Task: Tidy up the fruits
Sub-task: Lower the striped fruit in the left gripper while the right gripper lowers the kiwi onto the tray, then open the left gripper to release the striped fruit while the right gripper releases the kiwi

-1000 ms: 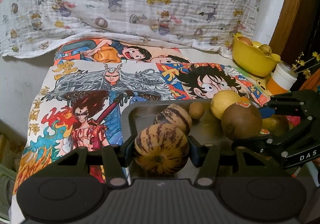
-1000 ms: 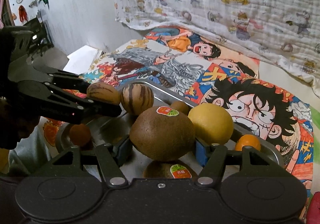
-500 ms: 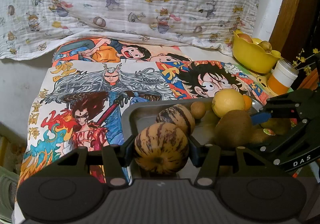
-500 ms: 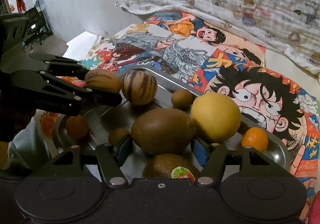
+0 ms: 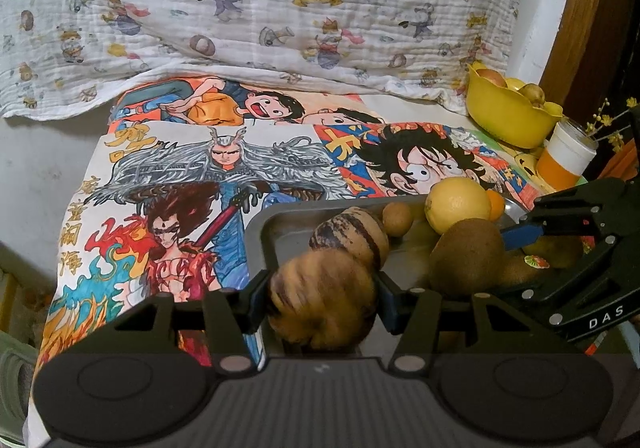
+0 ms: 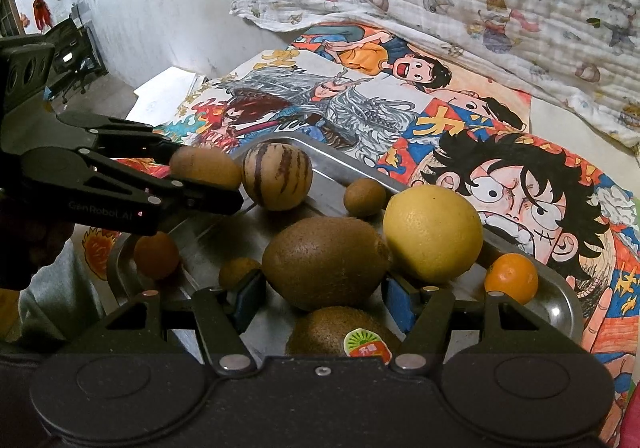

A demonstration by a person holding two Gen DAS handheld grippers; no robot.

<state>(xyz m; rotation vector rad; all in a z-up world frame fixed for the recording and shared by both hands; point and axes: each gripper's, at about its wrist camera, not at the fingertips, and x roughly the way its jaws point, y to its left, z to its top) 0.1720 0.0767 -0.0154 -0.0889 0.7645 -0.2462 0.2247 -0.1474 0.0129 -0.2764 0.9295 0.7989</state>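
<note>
Fruit fills a metal tray (image 6: 560, 300) that sits on a cartoon-print cloth (image 5: 168, 176), and both pairs of tongs are busy over it. The left gripper (image 5: 322, 298) has its blue pads pressed on a striped melon (image 5: 324, 300) at the near left corner of the tray; whether it is lifted or resting there cannot be told. The right gripper (image 6: 320, 296) is closed on a brown kiwi (image 6: 326, 262) near the middle of the tray, held partway open by the width of the fruit. Beside that kiwi lie a lemon (image 6: 434, 234), a small orange (image 6: 511, 278), a second striped melon (image 6: 277, 176), a stickered kiwi (image 6: 340, 332) just below the grip, and several small brown fruits. At the far right of the table stands a yellow bowl (image 5: 508, 120) that already holds a few fruits, with a cup (image 5: 564, 160) next to it. Judging by that, sorting has begun but is far from done: most of the fruit is on the tray, and only the two gripped pieces look ready to go anywhere.
</note>
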